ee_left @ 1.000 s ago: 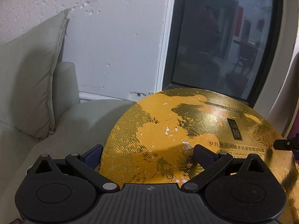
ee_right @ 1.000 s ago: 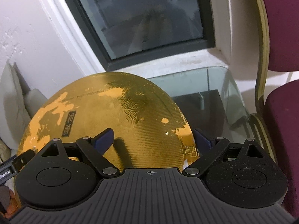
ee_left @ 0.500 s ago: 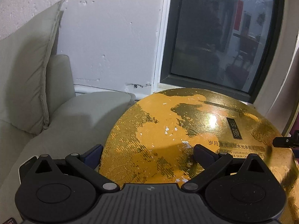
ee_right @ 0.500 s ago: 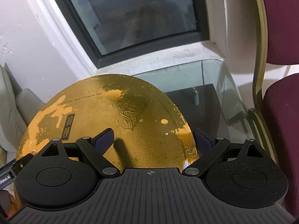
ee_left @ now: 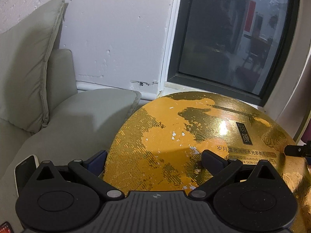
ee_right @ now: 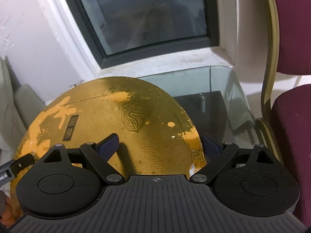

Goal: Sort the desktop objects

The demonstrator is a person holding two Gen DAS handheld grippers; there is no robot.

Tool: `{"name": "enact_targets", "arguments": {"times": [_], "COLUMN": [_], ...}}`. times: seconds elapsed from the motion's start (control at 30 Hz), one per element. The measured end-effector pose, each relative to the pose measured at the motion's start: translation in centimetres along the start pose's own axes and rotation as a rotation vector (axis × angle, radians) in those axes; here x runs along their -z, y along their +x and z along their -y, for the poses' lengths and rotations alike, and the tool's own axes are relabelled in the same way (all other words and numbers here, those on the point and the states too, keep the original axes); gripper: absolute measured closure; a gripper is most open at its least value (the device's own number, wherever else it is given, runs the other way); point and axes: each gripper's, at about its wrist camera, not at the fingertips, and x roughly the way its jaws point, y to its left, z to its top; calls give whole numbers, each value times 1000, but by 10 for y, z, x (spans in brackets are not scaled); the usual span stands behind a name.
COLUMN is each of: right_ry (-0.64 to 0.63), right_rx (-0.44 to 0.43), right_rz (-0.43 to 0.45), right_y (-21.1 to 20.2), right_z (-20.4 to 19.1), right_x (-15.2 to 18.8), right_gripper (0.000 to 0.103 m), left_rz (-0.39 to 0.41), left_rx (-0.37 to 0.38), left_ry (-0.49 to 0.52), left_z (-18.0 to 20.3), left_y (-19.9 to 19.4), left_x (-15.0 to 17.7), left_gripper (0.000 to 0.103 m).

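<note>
A large round golden box (ee_left: 194,136) with black Chinese lettering is held off the ground between both grippers. In the left wrist view my left gripper (ee_left: 154,160) straddles its near left edge, one finger lying on the top face and the other past the rim. My right gripper (ee_right: 159,143) grips the golden box (ee_right: 116,120) at its right edge the same way. Each gripper's tip shows in the other's view: the right gripper's finger (ee_left: 295,150) and the left gripper's finger (ee_right: 19,163).
A grey-green sofa (ee_left: 68,120) with a cushion (ee_left: 25,73) lies left, with a white phone (ee_left: 25,169) on its near part. A glass side table (ee_right: 213,97) stands under the dark window (ee_right: 145,13). A maroon chair (ee_right: 291,116) is at the right.
The box has stayed fixed in both grippers while the background shifted. The sofa seat and phone have come into the left view, and the glass table now looks larger in the right view.
</note>
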Motion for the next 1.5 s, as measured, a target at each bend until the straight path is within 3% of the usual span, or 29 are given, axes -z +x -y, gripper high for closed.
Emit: {"name": "enact_targets", "arguments": {"times": [0.5,0.67,0.77,0.93,1.13,1.33,1.5], "right_ry": [42,209,252,143,19,-62,-111], "right_rx": [13,-25,-31,-37,-78,-54,-93], "right_rz": [-37,-45,3,55,27,-72,-109], "right_y": [-5,1,-15,-63,-116,-130,-145], "right_z": [4,22,25,4,-27,-59,-70], "right_x": [9,5,0,-1,42,93,111], "right_gripper": [11,8,7,5,4,5,16], "left_rz": [4,-5,-7,-15,-110,-197,-268], "left_rx": [34,37,38,-92,-258,-299,-322], "left_ry": [47,68,71,57,36,144,105], "left_z": [-4,-2,-5,-17,-37,-23,-22], "left_y": [10,9,2,-27,-67,-91,-95], "left_x": [-1,-2,-8,-18,-6,24,33], "left_gripper": [2,3,3,1,1,1,1]}}
